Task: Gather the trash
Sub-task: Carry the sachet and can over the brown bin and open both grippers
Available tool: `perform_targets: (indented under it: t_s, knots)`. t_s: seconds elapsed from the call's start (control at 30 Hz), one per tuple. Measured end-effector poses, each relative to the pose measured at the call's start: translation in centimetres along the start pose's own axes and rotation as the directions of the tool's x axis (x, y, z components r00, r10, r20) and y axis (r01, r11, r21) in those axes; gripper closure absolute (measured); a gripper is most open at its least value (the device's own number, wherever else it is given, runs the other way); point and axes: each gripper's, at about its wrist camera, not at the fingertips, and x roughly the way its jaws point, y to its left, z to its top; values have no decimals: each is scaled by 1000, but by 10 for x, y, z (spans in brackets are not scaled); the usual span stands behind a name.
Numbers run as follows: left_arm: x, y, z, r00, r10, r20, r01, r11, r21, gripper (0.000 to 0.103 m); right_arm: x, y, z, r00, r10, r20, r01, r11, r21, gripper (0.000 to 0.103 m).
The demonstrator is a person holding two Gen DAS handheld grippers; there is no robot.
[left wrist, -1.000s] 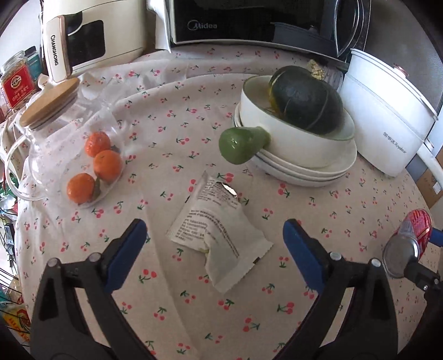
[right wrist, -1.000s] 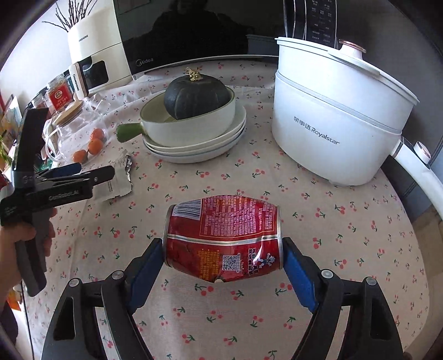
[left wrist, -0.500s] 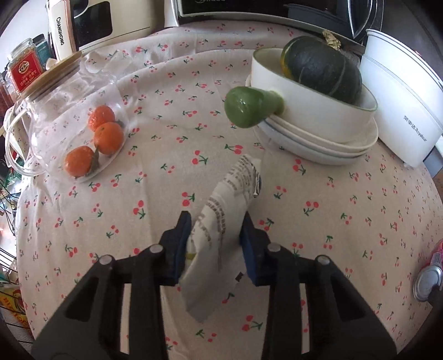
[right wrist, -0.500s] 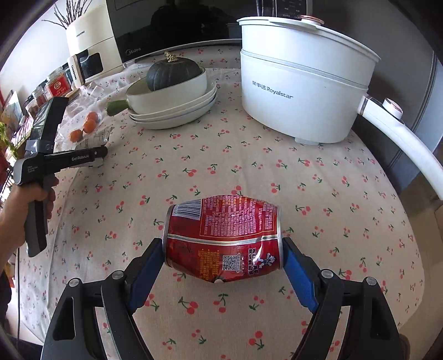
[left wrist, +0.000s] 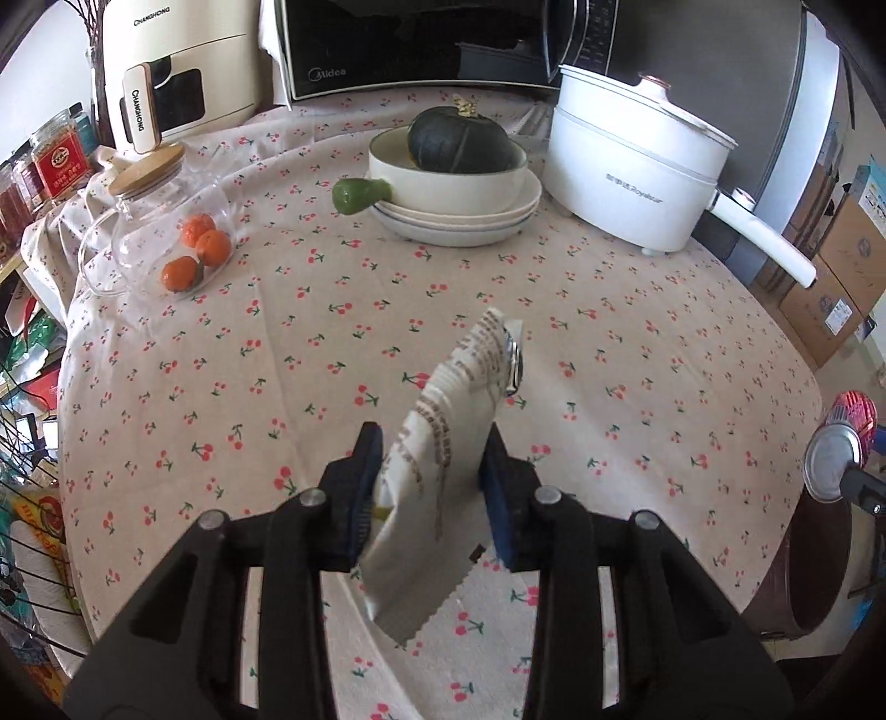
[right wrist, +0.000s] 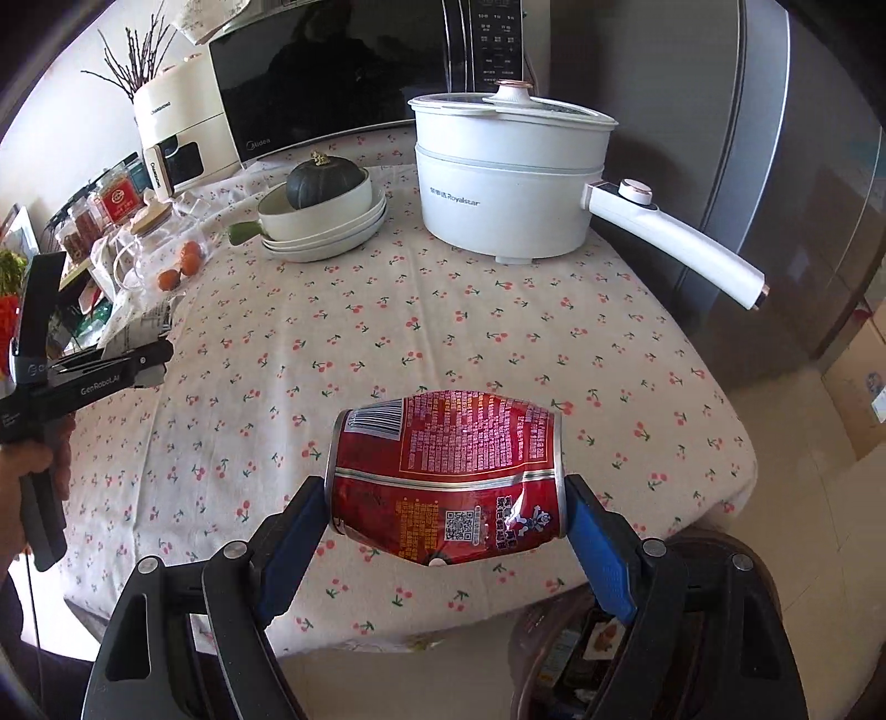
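My left gripper (left wrist: 434, 487) is shut on a white printed snack wrapper (left wrist: 448, 437) and holds it upright above the cherry-print tablecloth (left wrist: 277, 343). It also shows at the left of the right wrist view (right wrist: 149, 354) with the wrapper (right wrist: 141, 327). My right gripper (right wrist: 446, 531) is shut on a dented red can (right wrist: 446, 476), held sideways over the table's near edge. The can's end (left wrist: 833, 462) shows at the right of the left wrist view. A brown bin (right wrist: 559, 653) with trash inside stands on the floor below the right gripper.
A white electric pot (right wrist: 509, 188) with a long handle stands at the back right. Stacked dishes holding a dark green squash (left wrist: 459, 147) sit mid-back. A glass jar with oranges (left wrist: 166, 232) is at the left. A microwave (left wrist: 421, 44) lines the back.
My left gripper shut on the wrapper, lifted it off the cloth and drew back. My right gripper pulled back with the can to the table edge, above the bin.
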Motion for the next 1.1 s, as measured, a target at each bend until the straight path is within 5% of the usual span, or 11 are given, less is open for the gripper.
perform_targets:
  t_s: [0.33, 0.6, 1.1]
  knots:
    - [-75, -85, -49, 980, -196, 36, 191, 977, 94, 65, -56, -21, -50, 998, -58, 32, 57, 998, 40, 18]
    - [-76, -148, -74, 931, -364, -29, 364, 920, 141, 65, -80, -63, -86, 994, -99, 49, 92, 987, 133, 18]
    - [-52, -269, -111, 898, -416, -143, 439, 838, 323, 61, -90, -152, -162, 980, -198, -28, 198, 948, 249, 18]
